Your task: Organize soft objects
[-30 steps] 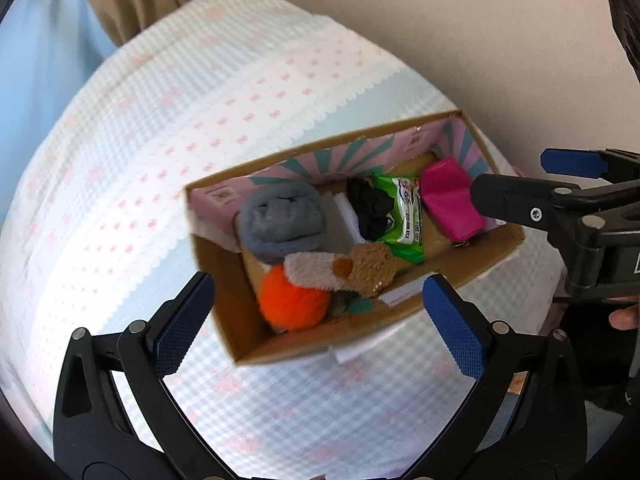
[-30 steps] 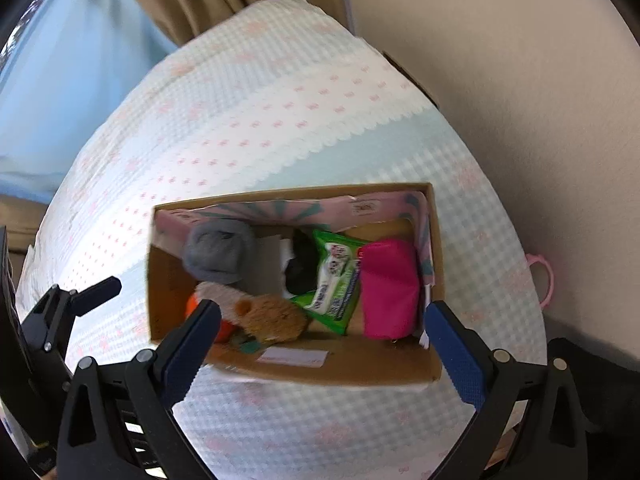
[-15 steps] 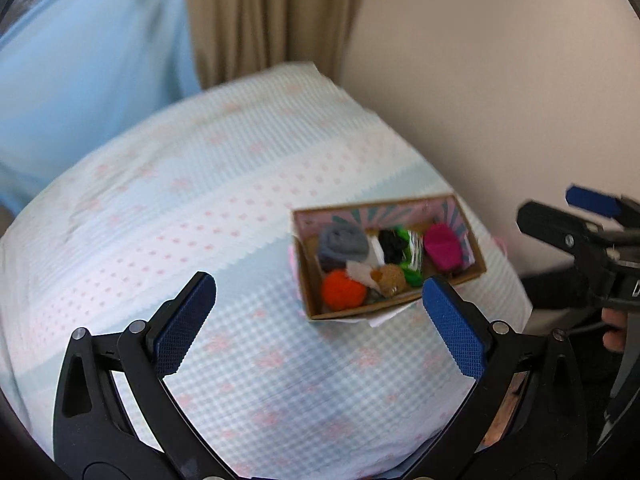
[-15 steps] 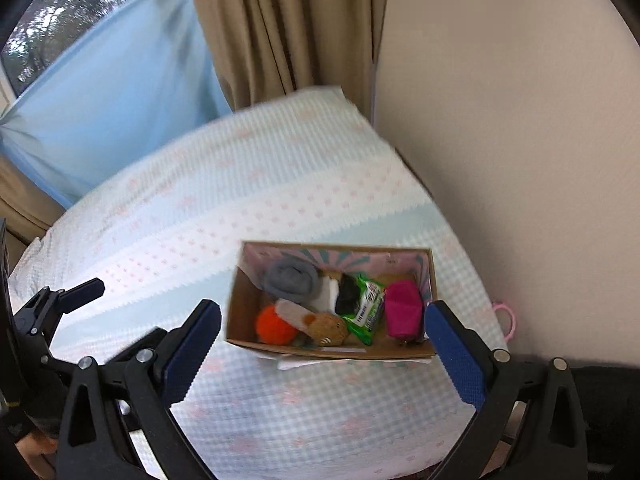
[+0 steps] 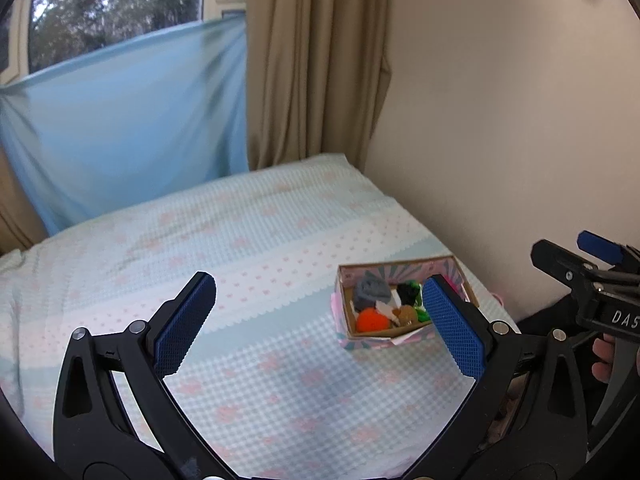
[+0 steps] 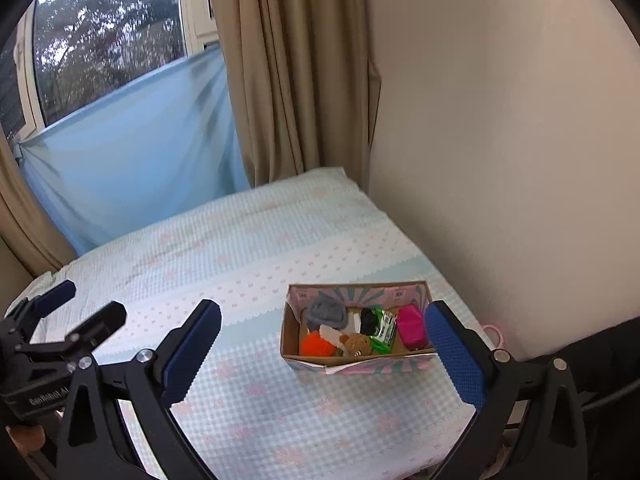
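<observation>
Both grippers, left and right, stand wide and empty short of the box, whose orange pompom looks light, squashy, best pinched across its middle.

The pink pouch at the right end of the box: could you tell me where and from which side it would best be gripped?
Grip the pink pouch across its narrow width near the middle, coming from above. It lies lengthwise against the cardboard box end wall, with the green packet close on its other side, so side access looks blocked. The right gripper is open and probably nearest.
</observation>
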Demonstrator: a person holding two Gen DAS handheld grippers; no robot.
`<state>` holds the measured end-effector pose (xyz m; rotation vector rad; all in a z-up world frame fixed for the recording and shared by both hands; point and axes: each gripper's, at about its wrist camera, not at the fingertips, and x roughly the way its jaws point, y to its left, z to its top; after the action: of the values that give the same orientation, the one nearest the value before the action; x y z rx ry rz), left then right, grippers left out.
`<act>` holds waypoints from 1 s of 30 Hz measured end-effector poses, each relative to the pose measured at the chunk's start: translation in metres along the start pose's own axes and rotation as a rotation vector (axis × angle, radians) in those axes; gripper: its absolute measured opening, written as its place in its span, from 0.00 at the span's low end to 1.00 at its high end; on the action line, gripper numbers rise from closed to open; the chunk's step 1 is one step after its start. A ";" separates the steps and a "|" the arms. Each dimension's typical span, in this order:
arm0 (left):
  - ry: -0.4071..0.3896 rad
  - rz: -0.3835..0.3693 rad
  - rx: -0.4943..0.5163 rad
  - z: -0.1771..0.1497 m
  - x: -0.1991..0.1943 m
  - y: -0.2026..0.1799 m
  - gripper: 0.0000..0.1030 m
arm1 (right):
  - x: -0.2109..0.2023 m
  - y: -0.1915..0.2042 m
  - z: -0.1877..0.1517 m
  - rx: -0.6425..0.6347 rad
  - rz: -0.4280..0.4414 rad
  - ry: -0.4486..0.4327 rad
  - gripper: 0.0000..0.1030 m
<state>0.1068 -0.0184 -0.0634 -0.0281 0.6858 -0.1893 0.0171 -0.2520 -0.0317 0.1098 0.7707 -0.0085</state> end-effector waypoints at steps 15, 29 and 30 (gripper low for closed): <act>-0.156 0.039 0.022 -0.005 -0.067 0.011 1.00 | -0.053 0.016 -0.007 -0.001 -0.048 -0.176 0.98; -0.195 0.059 0.042 0.001 -0.068 0.002 1.00 | -0.052 0.013 -0.004 0.004 -0.052 -0.181 0.98; -0.196 0.061 0.043 0.002 -0.068 0.001 1.00 | -0.053 0.013 -0.003 0.005 -0.053 -0.182 0.98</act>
<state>0.0568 -0.0050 -0.0198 0.0149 0.4860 -0.1408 -0.0227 -0.2404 0.0040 0.0914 0.5913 -0.0702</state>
